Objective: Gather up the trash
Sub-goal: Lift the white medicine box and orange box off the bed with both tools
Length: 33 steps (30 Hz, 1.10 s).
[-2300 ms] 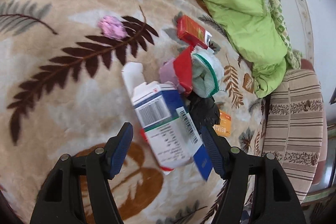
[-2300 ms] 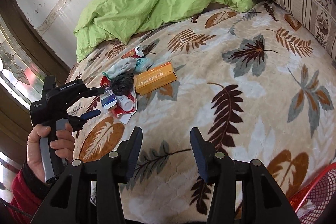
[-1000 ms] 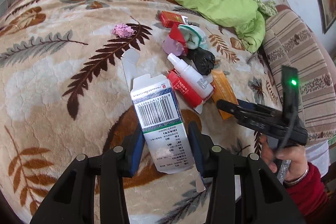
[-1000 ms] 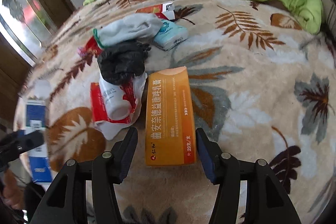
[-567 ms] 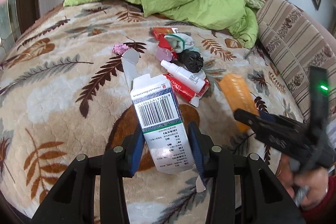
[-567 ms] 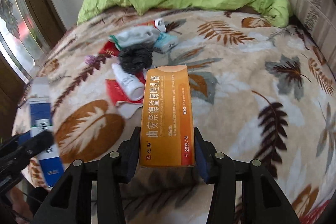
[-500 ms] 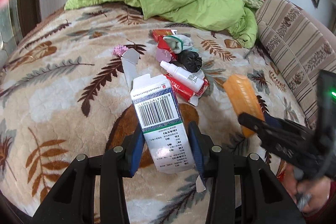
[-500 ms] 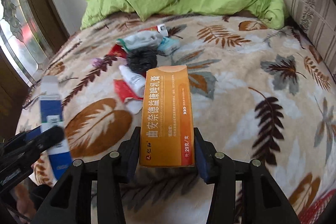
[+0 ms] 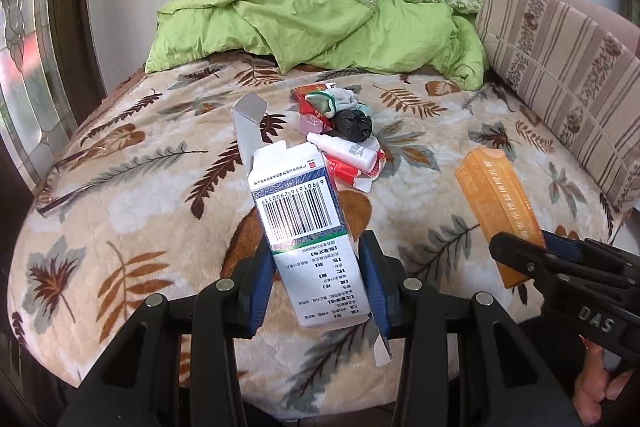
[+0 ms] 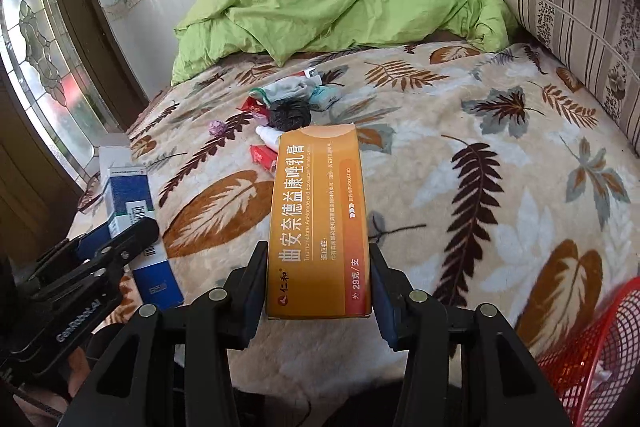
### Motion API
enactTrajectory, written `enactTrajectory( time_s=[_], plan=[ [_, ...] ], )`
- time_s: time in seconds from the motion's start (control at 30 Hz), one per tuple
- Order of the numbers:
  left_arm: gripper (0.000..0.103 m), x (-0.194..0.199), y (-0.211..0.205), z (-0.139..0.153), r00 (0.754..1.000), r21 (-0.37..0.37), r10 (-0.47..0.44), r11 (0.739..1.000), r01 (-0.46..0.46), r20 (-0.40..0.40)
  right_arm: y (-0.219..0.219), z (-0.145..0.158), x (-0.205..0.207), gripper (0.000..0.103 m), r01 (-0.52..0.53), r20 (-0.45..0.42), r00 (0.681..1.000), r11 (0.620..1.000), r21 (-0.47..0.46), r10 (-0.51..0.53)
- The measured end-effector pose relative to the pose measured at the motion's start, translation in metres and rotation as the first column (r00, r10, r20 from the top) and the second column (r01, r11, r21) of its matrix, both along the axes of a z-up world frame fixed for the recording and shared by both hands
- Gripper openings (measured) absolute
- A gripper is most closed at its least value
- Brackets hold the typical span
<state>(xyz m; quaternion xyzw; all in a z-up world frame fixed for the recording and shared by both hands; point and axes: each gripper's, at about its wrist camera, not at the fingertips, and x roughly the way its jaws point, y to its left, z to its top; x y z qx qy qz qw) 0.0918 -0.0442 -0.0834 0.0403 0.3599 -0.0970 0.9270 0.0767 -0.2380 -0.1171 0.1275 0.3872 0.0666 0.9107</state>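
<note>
My left gripper is shut on a blue and white carton with a barcode and an open top flap, held above the bed's near edge. It also shows in the right wrist view. My right gripper is shut on an orange box with Chinese print, also seen in the left wrist view. More trash lies mid-bed: a white dropper bottle, a red wrapper, a black bag, a grey sock, a red box, a pink wad.
A red mesh basket stands off the bed's near right corner. A green quilt is heaped at the back. A striped cushion lines the right side. A leaf-patterned blanket covers the bed. A window is at the left.
Both grippers have pulled back and up from the trash pile, each carrying its box. The bed looks farther away, and the red basket has come into the right wrist view.
</note>
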Motion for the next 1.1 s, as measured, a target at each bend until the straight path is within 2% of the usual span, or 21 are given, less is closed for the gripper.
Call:
enactTrajectory(
  time_s=[0.4, 1.1],
  plan=[
    [0.04, -0.016, -0.005, 0.008, 0.999, 0.058, -0.002, 0.998, 0.0, 0.034, 0.004, 0.014, -0.028, 0.05, 0.002, 0.026, 1.0, 1.0, 0.016, -0.003],
    [0.04, -0.019, -0.002, 0.011, 0.999, 0.067, 0.007, 0.998, -0.01, 0.04, 0.012, 0.021, -0.032, 0.05, -0.012, 0.034, 0.999, 1.0, 0.011, 0.012]
  ],
)
